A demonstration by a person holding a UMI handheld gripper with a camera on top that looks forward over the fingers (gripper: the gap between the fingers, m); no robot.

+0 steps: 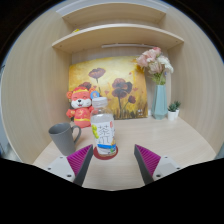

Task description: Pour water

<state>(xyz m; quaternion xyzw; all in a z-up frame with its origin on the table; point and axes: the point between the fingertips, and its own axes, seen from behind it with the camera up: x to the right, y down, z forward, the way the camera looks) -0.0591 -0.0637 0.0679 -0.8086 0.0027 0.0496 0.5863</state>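
A: Count?
B: One bottle (103, 133), one grey mug (66, 137) at its 9 o'clock, both on bench (150, 132).
A: Tool (112, 163)?
B: Level, fingers spread wide; bottle just ahead, ungripped.

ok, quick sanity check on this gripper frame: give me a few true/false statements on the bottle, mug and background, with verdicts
1. The bottle stands between the fingers of the gripper. True.
2. The grey mug lies tipped on its side. False: it stands upright on the table, beside the bottle.
3. The fingers are clamped tight on the mug. False: the fingers are open and the mug sits off to one side, beyond them.
4. A vase of flowers stands further back on the table, near the wall. True.
5. An orange plush toy sits behind the mug. True.
6. The bottle is lying flat on the table. False: it is upright.
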